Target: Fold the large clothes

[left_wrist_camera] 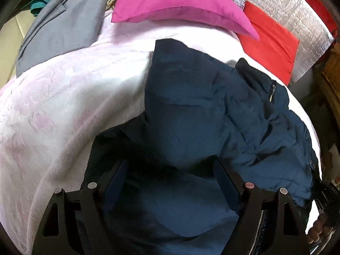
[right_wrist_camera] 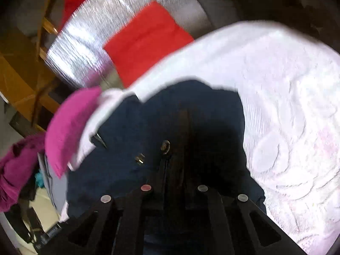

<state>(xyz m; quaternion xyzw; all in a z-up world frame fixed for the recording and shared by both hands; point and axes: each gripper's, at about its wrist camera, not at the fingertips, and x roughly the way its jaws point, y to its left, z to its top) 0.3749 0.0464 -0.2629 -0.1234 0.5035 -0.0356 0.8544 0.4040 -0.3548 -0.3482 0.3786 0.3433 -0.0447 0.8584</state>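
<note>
Domestic bedroom: a bed covered by a pale embossed blanket (left_wrist_camera: 63, 97), with a magenta pillow (left_wrist_camera: 170, 2) at its far edge and garments heaped beside it.

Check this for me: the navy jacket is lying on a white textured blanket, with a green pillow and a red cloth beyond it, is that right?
Not quite: the pillow is magenta, not green, as the left wrist view shows. The rest holds: the navy jacket lies on the white textured blanket, and a red cloth lies beyond it.
</note>
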